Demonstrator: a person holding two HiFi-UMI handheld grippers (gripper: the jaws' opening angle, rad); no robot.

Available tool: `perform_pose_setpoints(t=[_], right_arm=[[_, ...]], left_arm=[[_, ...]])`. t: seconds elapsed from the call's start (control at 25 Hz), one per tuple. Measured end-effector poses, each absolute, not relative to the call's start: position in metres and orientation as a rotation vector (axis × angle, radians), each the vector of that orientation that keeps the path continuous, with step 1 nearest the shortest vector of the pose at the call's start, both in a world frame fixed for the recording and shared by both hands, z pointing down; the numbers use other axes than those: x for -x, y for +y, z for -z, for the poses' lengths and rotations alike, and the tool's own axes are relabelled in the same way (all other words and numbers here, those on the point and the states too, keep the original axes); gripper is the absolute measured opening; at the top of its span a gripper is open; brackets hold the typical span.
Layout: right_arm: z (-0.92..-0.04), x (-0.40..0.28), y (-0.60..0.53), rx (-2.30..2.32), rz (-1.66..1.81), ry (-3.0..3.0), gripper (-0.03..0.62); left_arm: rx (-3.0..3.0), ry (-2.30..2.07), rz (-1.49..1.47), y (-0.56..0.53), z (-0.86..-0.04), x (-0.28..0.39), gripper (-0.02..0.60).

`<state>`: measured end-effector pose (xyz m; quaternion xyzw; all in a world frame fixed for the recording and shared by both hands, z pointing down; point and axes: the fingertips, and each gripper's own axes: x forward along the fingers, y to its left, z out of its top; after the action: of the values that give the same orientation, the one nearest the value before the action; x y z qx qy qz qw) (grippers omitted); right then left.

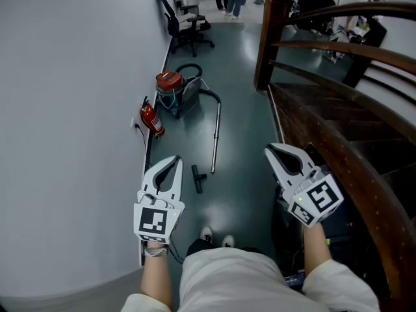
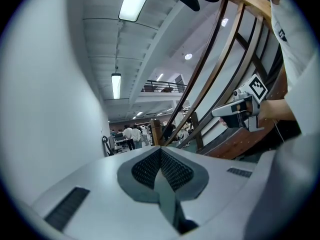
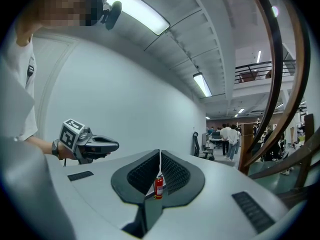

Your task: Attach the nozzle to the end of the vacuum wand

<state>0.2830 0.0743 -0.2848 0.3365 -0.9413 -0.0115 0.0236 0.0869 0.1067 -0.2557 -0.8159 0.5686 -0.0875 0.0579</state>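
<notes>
Nozzle (image 1: 199, 177) lies on the floor below the jaws, nearer the left gripper (image 1: 175, 158), just beside the wand (image 1: 215, 135) end and seemingly unattached. Both left and right gripper (image 1: 269, 149) jaws are closed and empty. Nothing is picked up yet, and the joining remains.

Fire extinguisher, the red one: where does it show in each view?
Head view: fire extinguisher on the floor by the white wall, left of the vacuum canister.
Left gripper view: not in it.
Right gripper view: low centre, small.
Shared landmark: the curved wooden stair rail.
</notes>
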Motion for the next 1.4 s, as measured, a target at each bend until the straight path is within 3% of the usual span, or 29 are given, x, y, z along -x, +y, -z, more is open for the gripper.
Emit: perform_pose_setpoints(t=[0.76, 1.4], right_arm=[[0.26, -0.26, 0.06, -0.982, -0.039, -2.915, 0.031], [0.225, -0.169, -0.048, -0.972, -0.122, -2.857, 0.031]], left_arm=[[2.488, 1.767, 0.278, 0.094, 0.231, -0.068, 0.0], [2.557, 1.741, 0.326, -0.014, 0.198, 0.008, 0.0]])
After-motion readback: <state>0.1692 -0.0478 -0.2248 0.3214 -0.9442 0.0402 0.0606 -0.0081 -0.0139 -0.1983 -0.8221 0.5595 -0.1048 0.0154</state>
